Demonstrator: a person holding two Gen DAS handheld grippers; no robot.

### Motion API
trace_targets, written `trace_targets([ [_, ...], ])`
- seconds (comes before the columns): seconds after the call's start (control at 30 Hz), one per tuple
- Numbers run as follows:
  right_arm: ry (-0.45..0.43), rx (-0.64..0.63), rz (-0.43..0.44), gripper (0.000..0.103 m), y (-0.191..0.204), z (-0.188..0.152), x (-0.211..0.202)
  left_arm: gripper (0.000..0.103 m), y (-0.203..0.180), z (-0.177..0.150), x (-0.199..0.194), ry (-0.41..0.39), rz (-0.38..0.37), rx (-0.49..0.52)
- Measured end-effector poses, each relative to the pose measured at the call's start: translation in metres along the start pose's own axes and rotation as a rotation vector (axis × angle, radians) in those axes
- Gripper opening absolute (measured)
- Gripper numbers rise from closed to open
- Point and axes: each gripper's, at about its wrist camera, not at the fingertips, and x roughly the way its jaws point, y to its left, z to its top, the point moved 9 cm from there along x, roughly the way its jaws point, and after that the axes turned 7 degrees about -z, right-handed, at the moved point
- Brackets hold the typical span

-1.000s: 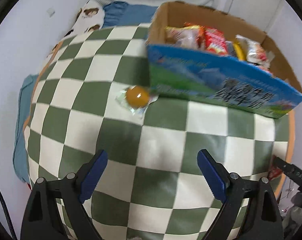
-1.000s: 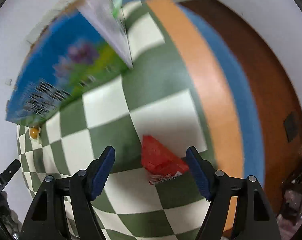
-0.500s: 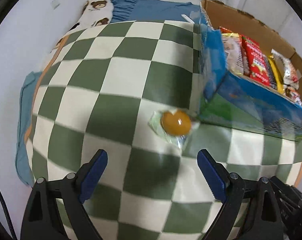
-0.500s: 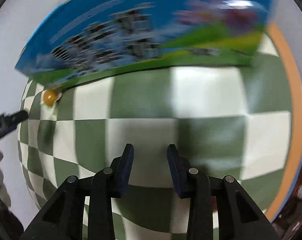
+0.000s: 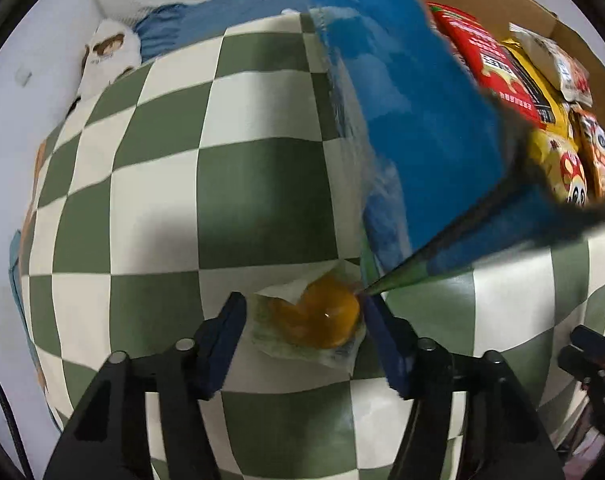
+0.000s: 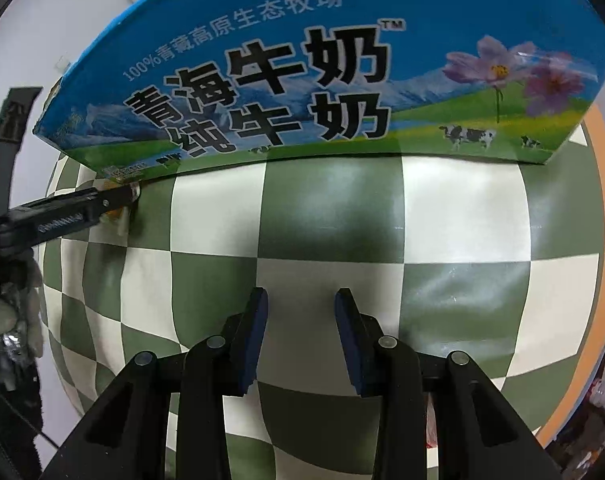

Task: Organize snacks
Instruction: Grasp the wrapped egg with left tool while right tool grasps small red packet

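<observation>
Snack in a clear wrapper, an orange jelly puck, sits low centre between the closing left gripper, which should pinch squarely clear of the blue milk carton; right gripper is clenched on nothing.

We see a clear-wrapped orange jelly snack lying flat on the green-and-white checked cover, touching the bottom corner of the blue milk carton box. The box stands open-topped, holding red and yellow snack packets packed side by side.
</observation>
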Motion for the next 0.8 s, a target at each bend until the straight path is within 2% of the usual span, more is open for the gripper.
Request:
trace_targets([
  [0.2, -0.005, 0.023, 0.029, 0.038, -0.010, 0.000, -0.026, 0.056, 0.000, -0.013, -0.007, -0.019, -0.032, -0.020],
  [0.33, -0.059, 0.050, 0.040, 0.038, -0.025, 0.004, -0.060, 0.056, -0.007, -0.039, -0.012, -0.002, -0.065, -0.050],
  [0.47, -0.078, 0.090, 0.029, 0.040, -0.049, 0.003, -0.079, 0.056, -0.032, -0.080, -0.019, 0.044, -0.120, -0.082],
  [0.53, -0.071, 0.104, 0.017, 0.045, -0.061, 0.000, -0.081, 0.056, -0.056, -0.106, -0.017, 0.085, -0.144, -0.067],
  [0.63, -0.035, 0.133, 0.005, 0.046, -0.080, -0.014, -0.069, 0.056, -0.090, -0.129, -0.010, 0.110, -0.158, -0.031],
  [0.8, 0.012, 0.117, -0.058, 0.046, -0.093, -0.034, -0.041, 0.057, -0.113, -0.130, -0.001, 0.090, -0.129, -0.032],
])
